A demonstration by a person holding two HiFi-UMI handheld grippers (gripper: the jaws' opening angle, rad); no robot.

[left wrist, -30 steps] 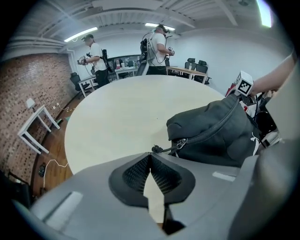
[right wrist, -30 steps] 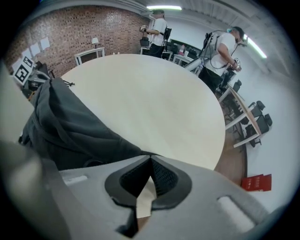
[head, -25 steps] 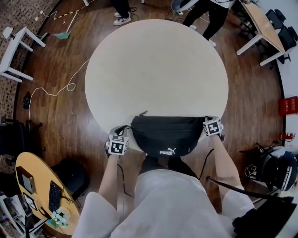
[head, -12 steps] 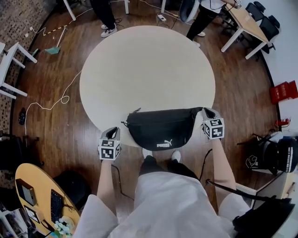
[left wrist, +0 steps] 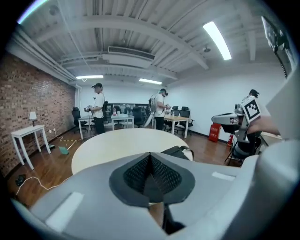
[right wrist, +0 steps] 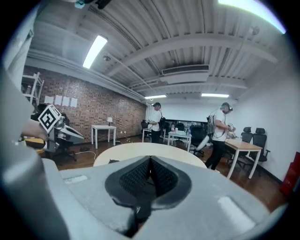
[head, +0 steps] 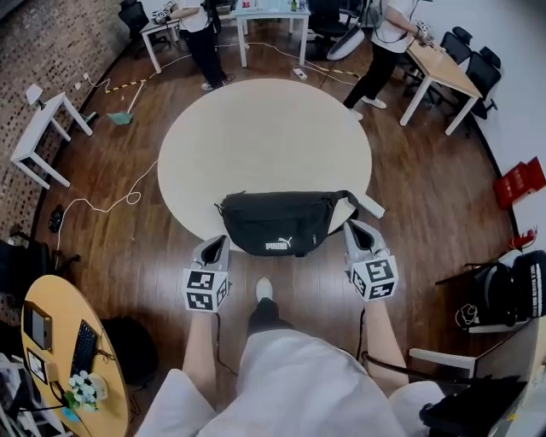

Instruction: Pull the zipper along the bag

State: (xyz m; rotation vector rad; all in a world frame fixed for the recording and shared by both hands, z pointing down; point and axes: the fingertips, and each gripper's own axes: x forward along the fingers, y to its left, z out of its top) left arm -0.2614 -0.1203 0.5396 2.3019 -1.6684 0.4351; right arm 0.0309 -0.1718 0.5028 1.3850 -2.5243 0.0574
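- While the black bag (head: 281,224) lies at the near edge of the round table (head: 264,128), with its white logo turned toward the person, both tools hang off that edge, one at each end of it.
- The left gripper (head: 217,243) sits just beside the bag's left end, over the wooden floor (head: 145,247). The head view shows a small gap between its tips and the bag.
- In the left gripper view its ribbed pads (left wrist: 140,171) are pressed together. The jaws have just been closing, and nothing is caught between them.
- That same view shows the bag beyond the jaws and a little to the right, resting on the pale tabletop and clear of the pads.
- The right gripper (head: 353,229) stands just beside the bag's right end, with its marker cube (head: 374,277) on the side nearest the person.
- In the right gripper view the dark pads (right wrist: 161,176) meet along their whole length and hold nothing. The tabletop lies ahead of them.
- The person's shoe (head: 264,288) shows on the floor between the two tools.
- Two other people (head: 203,38) stand past the far side of the table, near white desks (head: 264,15).
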